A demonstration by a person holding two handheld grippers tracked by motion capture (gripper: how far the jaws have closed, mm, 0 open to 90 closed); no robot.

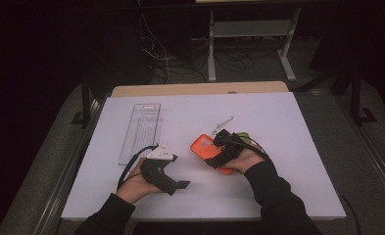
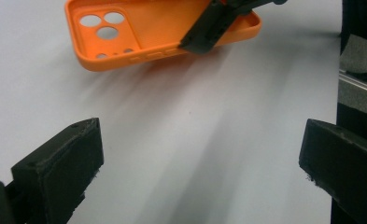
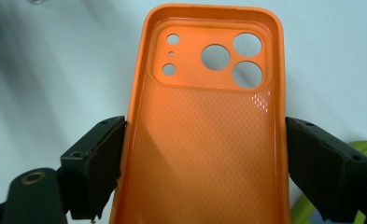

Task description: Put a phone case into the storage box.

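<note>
An orange phone case (image 1: pixel 201 146) with its hollow side up is held at the middle of the white table. My right gripper (image 1: pixel 218 147) is shut on it. In the right gripper view both black pads (image 3: pixel 99 158) press on the long sides of the case (image 3: pixel 204 116), camera holes at the far end. The left gripper view shows the case (image 2: pixel 139 32) raised a little off the table, a shadow under it. My left gripper (image 1: pixel 179 186) rests near the front left of the table. Its jaws stand wide apart with only bare table between them (image 2: pixel 200 158).
A clear plastic tray (image 1: pixel 142 129) lies at the back left of the white table (image 1: pixel 288 186). A small pale, thin item (image 1: pixel 224 122) lies just behind the right hand. Beside that hand is a green object (image 1: pixel 244 135), its edge (image 3: pixel 365 149) also visible in the right gripper view.
</note>
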